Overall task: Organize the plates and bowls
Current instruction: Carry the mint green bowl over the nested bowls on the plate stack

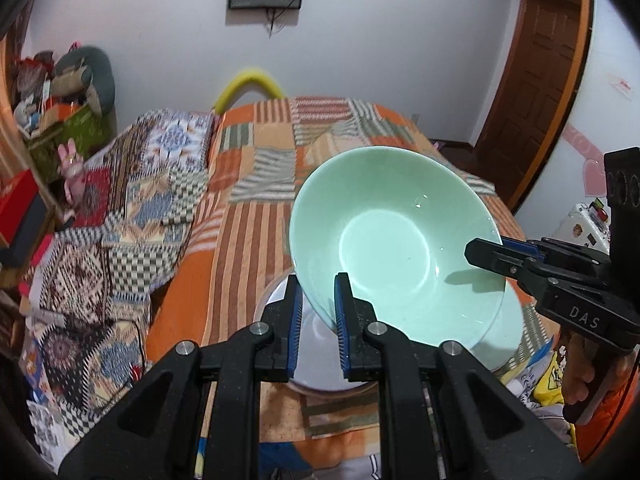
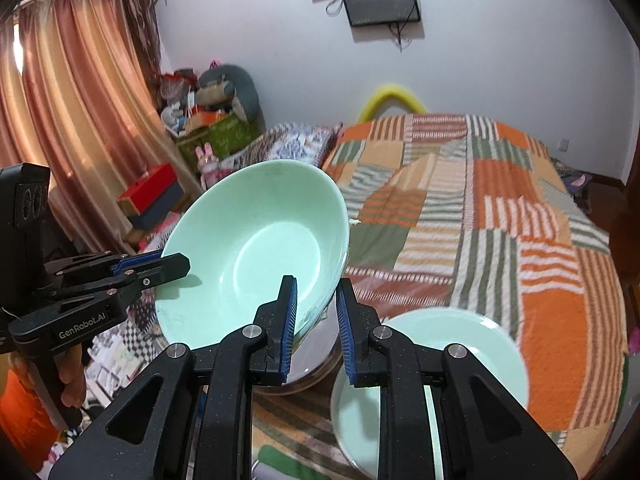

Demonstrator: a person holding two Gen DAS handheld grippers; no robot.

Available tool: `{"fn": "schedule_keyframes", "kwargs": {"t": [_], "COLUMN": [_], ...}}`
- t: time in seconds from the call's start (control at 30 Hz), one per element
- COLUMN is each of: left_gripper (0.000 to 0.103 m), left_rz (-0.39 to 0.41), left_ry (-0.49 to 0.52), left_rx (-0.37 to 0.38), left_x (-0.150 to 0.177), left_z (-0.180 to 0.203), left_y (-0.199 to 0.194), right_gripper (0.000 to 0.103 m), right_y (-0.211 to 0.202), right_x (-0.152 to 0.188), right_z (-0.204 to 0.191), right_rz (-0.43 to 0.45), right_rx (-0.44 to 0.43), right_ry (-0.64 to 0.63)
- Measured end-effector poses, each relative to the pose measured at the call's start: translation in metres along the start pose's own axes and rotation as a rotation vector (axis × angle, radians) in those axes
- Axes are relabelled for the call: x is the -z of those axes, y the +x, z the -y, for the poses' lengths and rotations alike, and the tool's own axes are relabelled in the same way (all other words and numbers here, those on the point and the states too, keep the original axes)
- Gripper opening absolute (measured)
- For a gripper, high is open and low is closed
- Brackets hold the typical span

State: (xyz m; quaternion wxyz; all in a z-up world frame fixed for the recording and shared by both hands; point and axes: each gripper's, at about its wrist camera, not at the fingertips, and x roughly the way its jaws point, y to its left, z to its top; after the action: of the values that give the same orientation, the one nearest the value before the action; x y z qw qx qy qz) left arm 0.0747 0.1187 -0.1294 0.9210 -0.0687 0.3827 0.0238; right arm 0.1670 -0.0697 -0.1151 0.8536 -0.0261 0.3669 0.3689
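Note:
A mint green bowl [image 1: 396, 248] is held tilted above the bed; it also shows in the right wrist view [image 2: 256, 256]. My left gripper [image 1: 318, 312] clamps its near rim between blue pads. My right gripper [image 2: 316, 316] pinches the opposite rim and shows from the side in the left wrist view [image 1: 486, 256]. The left gripper shows from the side in the right wrist view [image 2: 176, 266]. Under the bowl sits a steel bowl [image 1: 280, 320], also in the right wrist view [image 2: 316, 356]. A mint green plate [image 2: 480, 344] lies on the bed to its right, partly seen in the left wrist view [image 1: 506, 332].
The dishes rest on a bed with an orange striped patchwork cover [image 2: 500, 220]. A patterned blanket [image 1: 120, 208] lies on its left side. Boxes and toys [image 2: 208, 120] stand by the curtain. A wooden door [image 1: 536, 92] is at the right.

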Motion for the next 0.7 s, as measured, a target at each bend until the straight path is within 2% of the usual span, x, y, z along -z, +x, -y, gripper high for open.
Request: {"fn": "schedule_keyframes", "kwargs": {"t": [0.43,0.7], "left_gripper": [0.015,0.015], "left_rz": [-0.125,-0.162], "left_ry": [-0.121,-0.145], "left_rx": [0.002,-0.004], "left_x": [0.044,0.053], "left_z": [-0.037,-0.042], "left_y": [0.050,0.070], "right_gripper": [0.018,0.018], "right_y": [0.046,0.059], "right_x": [0.025,0.034], "right_z": [-0.018,-0.024], "right_rz": [-0.132,-0.171], "right_rx": [0.024,0.056], "right_ry": [-0.021,-0.035]}}
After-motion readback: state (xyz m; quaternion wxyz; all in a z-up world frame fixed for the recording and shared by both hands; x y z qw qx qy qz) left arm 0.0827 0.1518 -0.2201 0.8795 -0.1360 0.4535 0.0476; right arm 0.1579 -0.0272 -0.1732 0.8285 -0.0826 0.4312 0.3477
